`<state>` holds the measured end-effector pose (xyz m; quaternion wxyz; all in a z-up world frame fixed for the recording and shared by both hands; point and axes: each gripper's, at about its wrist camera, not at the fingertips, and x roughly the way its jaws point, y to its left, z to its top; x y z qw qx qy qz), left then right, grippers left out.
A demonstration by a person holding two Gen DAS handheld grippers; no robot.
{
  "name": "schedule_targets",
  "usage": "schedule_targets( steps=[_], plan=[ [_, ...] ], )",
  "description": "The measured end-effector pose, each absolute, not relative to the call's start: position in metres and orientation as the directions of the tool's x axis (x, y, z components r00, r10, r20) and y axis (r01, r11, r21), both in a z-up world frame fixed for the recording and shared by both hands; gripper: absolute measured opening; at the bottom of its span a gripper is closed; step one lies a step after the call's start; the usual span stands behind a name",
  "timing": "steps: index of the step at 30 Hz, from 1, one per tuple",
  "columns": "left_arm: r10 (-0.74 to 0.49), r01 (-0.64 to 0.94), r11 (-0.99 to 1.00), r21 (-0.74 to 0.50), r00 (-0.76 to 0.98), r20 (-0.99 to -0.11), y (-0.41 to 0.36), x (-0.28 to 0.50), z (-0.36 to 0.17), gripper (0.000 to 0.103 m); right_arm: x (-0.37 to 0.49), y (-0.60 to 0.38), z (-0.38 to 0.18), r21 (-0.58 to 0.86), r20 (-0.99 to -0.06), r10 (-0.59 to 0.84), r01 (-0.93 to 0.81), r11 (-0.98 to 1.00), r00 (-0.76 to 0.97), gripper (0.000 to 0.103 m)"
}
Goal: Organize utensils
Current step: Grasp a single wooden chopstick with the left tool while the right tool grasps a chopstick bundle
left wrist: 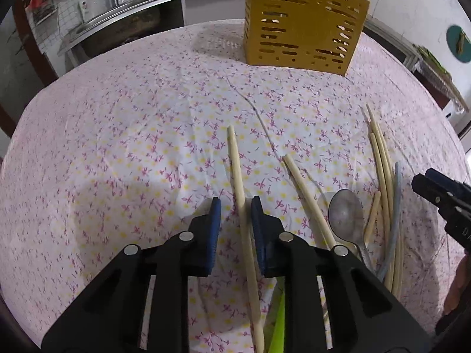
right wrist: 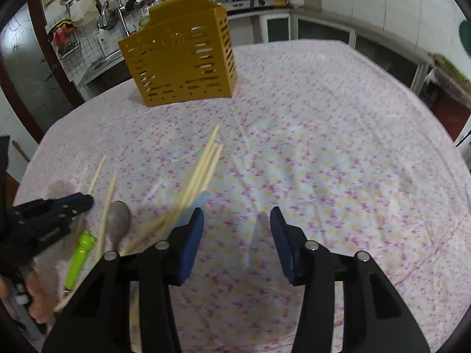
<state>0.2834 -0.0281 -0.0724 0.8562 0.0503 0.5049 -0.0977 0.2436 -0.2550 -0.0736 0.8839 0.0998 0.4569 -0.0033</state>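
we see one pale chopstick lying on the flowered tablecloth, and it passes right between the two blue pads of the left gripper. the jaws here are narrow, but a small gap stays on each side of the stick, so we cannot say that the pads press it. just to the right of this gripper lies a second chopstick, then a metal spoon with its bowl pointing away from us, and further right a bundle of chopsticks together with a grey-blue strip. under the left gripper, near its right finger, a green handle shows a little. the right gripper stands half spread over bare cloth, and nothing is between its pads. the bundle of chopsticks reaches to its left finger, and we cannot tell if they touch. far ahead of both grippers, well apart from the utensils, stands the yellow slotted holder upright on the table. in the right wrist view the left gripper appears at the left side, held by a hand, beside the spoon and the green handle. behind the table is a kitchen counter with hanging tools.
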Motion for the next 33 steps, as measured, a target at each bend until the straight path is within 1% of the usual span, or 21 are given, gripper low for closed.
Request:
schedule_targets(
  steps=[2, 5, 7, 8, 9, 12, 18, 25, 33],
  plan=[
    [-0.114, 0.223, 0.975, -0.009, 0.465, -0.878, -0.029, 0.286, -0.072, 0.018, 0.251, -0.25, -0.076, 0.19, -0.826, 0.104, 0.099, 0.977, 0.553, 0.046],
    [-0.109, 0.226, 0.974, -0.003, 0.457, -0.883, -0.031, 0.292, -0.072, 0.014, 0.263, -0.241, -0.08, 0.197, -0.854, 0.116, 0.109, 0.974, 0.508, 0.039],
    [-0.118, 0.222, 0.975, -0.016, 0.453, -0.884, -0.03, 0.297, -0.072, 0.01, 0.269, -0.235, -0.081, 0.183, -0.865, 0.105, 0.114, 0.976, 0.491, 0.036],
    [-0.122, 0.219, 0.975, -0.023, 0.451, -0.884, -0.028, 0.299, -0.072, 0.009, 0.271, -0.233, -0.082, 0.174, -0.872, 0.097, 0.118, 0.978, 0.48, 0.03],
    [-0.126, 0.215, 0.976, -0.03, 0.448, -0.885, -0.027, 0.3, -0.072, 0.007, 0.272, -0.231, -0.083, 0.174, -0.876, 0.098, 0.119, 0.978, 0.473, 0.026],
    [-0.128, 0.218, 0.975, -0.032, 0.441, -0.888, -0.027, 0.303, -0.072, 0.006, 0.277, -0.227, -0.084, 0.177, -0.885, 0.107, 0.115, 0.978, 0.453, 0.02],
    [-0.14, 0.226, 0.973, -0.044, 0.427, -0.893, -0.026, 0.307, -0.073, 0.006, 0.288, -0.223, -0.079, 0.158, -0.894, 0.113, 0.069, 0.985, 0.433, 0.018],
    [-0.165, 0.215, 0.973, -0.083, 0.404, -0.9, -0.018, 0.315, -0.071, 0.005, 0.3, -0.247, -0.067, 0.158, -0.882, 0.12, 0.047, 0.986, 0.455, 0.015],
    [-0.181, 0.183, 0.976, -0.114, 0.404, -0.897, -0.009, 0.317, -0.063, 0.005, 0.298, -0.263, -0.034, 0.138, -0.822, 0.113, 0.003, 0.99, 0.558, 0.011]
  ],
)
